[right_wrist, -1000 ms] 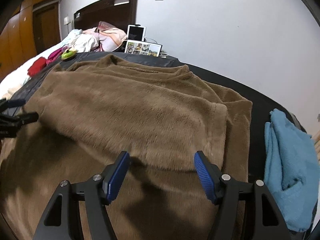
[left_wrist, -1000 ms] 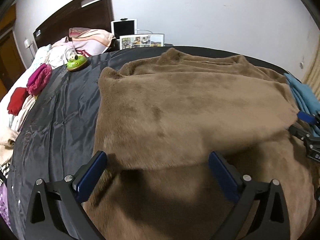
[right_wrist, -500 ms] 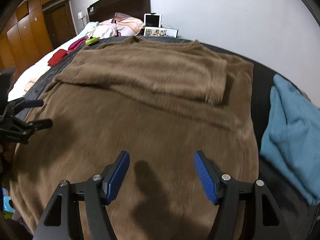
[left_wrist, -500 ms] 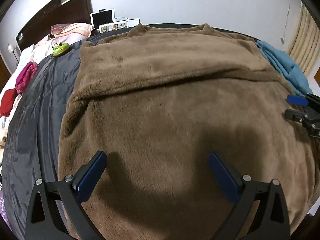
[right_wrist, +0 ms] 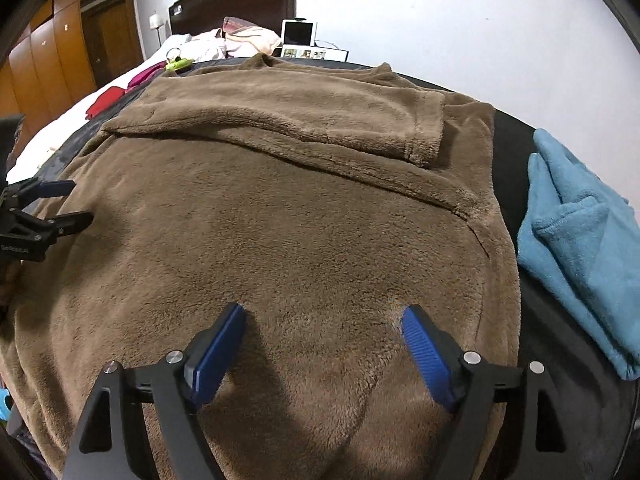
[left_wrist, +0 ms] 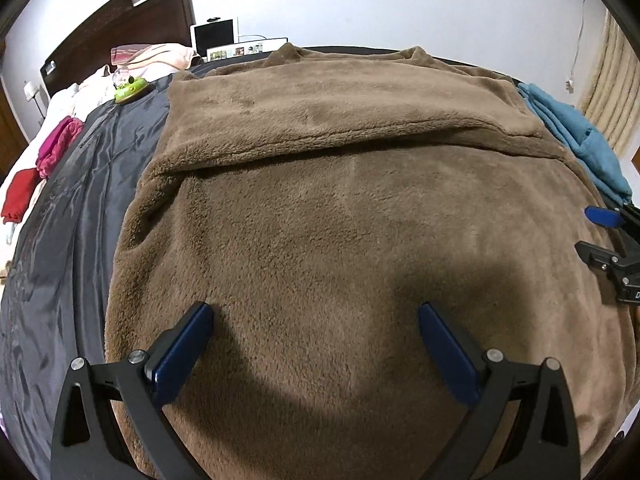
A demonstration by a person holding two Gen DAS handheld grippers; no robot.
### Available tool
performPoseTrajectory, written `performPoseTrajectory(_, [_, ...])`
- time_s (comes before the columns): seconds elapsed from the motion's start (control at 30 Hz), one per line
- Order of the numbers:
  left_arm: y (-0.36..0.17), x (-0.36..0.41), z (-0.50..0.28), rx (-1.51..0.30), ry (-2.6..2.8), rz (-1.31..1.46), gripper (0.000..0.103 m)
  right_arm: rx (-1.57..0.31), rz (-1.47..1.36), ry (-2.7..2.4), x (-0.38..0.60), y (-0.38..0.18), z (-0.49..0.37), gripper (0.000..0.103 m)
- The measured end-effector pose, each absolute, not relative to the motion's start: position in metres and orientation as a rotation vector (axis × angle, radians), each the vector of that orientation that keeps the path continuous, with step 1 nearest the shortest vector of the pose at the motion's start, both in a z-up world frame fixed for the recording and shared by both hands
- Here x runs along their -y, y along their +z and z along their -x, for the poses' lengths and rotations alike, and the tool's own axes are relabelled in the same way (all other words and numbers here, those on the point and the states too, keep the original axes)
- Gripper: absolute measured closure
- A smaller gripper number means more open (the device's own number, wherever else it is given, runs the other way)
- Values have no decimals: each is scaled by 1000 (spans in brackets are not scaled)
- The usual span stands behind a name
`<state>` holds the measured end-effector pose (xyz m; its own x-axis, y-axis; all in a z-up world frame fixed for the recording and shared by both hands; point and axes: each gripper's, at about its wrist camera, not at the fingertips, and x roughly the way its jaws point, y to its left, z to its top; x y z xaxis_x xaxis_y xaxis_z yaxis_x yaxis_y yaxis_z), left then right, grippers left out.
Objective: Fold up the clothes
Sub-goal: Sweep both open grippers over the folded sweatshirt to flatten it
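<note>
Here, a large brown fleece garment (left_wrist: pixel 340 220) lies spread across a dark grey satin bedcover (left_wrist: pixel 72 220), its far portion folded back over itself so that a doubled band runs across the width of the bed near the neckline. In the right wrist view the folded-over sleeve end (right_wrist: pixel 424 132) rests flat on the body of the garment, short of its right edge.

The left gripper (left_wrist: pixel 316 344) hovers over the near part of the fleece with its blue-padded jaws spread wide and nothing between them. The right gripper (right_wrist: pixel 324 340) hangs over the same near stretch of fabric; its jaws have just been opening and stand apart, pinching nothing, only bare fleece showing below the gap. Each gripper shows at the edge of the other's view, both casting shadows on the pile.

Around the garment, a crumpled light blue fleece cloth (right_wrist: pixel 580 240) lies just beside its right edge on the bedcover. On the left, a magenta cloth (left_wrist: pixel 60 144) and a red cloth (left_wrist: pixel 18 196) sit on a white sheet, well apart from the brown fleece. A green round toy-like object (left_wrist: pixel 132 89) rests near the far left corner, before pink patterned pillows (left_wrist: pixel 156 56) and a dark wooden headboard (left_wrist: pixel 120 20). A white tablet (left_wrist: pixel 214 36) and a photo frame (left_wrist: pixel 244 49) stand against the white wall. Wooden wardrobe doors (right_wrist: pixel 60 60) fill the far left.
</note>
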<state>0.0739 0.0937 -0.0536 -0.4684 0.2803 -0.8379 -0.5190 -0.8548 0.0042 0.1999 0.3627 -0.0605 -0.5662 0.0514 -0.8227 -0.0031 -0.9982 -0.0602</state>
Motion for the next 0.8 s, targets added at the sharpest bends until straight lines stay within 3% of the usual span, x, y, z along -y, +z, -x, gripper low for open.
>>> performPoseTrajectory(0.6, [-44,-83,-134,-475,2342,1199,1,231,1309,2778,-339,-40,-228,20])
performPoseTrajectory(0.8, [-50,-73,-133,-392,2339,1245,1,212,1371,2761,-341,-52,-227,20])
